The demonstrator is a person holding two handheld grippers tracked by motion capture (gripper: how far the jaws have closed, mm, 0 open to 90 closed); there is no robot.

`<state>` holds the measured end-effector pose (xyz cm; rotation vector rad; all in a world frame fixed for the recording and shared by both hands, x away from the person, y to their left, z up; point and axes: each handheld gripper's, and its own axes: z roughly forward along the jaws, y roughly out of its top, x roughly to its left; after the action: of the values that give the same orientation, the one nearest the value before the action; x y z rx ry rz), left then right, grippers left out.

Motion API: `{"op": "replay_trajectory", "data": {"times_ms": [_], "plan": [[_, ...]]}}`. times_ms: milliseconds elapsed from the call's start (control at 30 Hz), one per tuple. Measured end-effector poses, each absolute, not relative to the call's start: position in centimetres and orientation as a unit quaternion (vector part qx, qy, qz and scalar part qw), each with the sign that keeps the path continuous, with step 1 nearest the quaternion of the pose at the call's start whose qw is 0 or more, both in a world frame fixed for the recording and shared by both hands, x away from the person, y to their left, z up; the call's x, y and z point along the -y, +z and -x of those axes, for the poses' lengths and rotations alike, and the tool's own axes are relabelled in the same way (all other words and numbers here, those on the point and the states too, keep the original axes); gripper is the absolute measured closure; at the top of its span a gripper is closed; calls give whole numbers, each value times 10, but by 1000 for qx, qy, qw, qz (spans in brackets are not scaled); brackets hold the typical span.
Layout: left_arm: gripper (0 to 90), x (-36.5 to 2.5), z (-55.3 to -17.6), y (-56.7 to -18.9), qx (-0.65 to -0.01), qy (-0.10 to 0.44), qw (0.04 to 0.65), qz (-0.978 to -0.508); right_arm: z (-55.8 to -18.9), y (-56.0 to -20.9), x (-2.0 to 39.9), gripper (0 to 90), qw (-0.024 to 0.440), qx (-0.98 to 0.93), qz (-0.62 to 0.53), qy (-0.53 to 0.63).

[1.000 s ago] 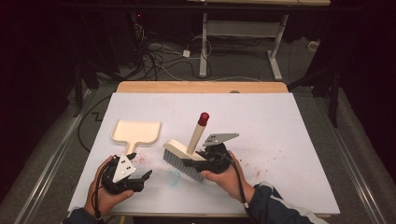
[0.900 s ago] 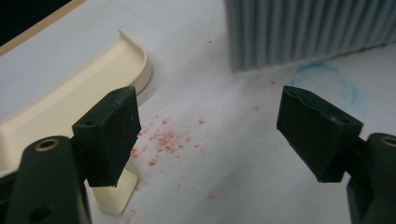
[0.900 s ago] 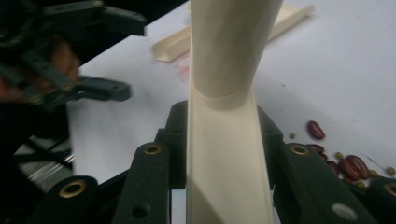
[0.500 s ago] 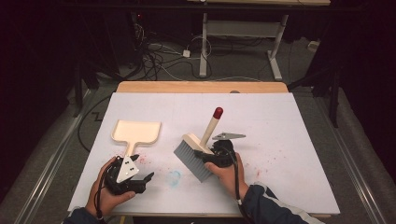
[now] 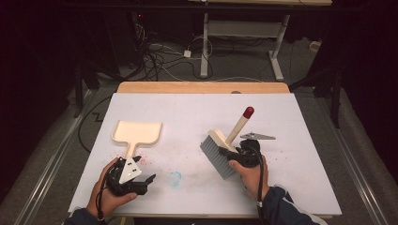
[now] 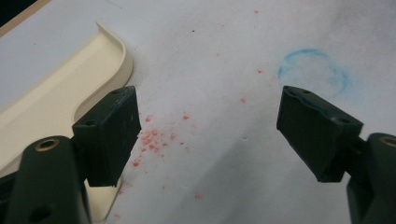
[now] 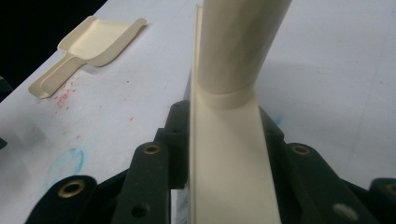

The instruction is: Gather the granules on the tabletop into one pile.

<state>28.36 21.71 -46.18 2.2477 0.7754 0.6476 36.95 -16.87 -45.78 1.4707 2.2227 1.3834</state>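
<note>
Clamping the brush (image 5: pixel 219 157) by its cream back, the right gripper (image 5: pixel 244 154) has swung it rightward off the pink crumbs (image 5: pixel 143 159) lying beside the dustpan (image 5: pixel 136 133), where the left gripper (image 5: pixel 129 176) waits with jaws spread, leaving the worktop (image 5: pixel 300 122) unswept.

brush (image 5: pixel 220 152) and dustpan (image 5: pixel 137 133) both look like smooth cream plastic, slightly satin, brush has grey bristles; desk (image 5: pixel 300 122) is covered in matt white paper, with a bare wood edge at 12 o'clock
</note>
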Motion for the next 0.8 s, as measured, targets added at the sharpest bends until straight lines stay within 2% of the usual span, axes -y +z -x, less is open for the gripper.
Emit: {"op": "replay_trajectory", "data": {"times_ms": [267,367,533,700,800], "plan": [[207,-217,-284,-462,-294,249,332,-861,-364,-434,179,675,61,-745,-452,487],[208,-217,-284,-462,-293,248,332,-862,-362,-419,191,675,75,-744,-435,502],[208,-216,-284,-461,-292,251,331,-862,-361,-404,215,675,130,-750,-419,494],[208,-215,-284,-461,-290,251,327,-864,-360,-410,225,675,231,-767,-420,426],[208,-214,-284,-461,-290,253,325,-864,-364,-417,221,675,259,-775,-420,394]]}}
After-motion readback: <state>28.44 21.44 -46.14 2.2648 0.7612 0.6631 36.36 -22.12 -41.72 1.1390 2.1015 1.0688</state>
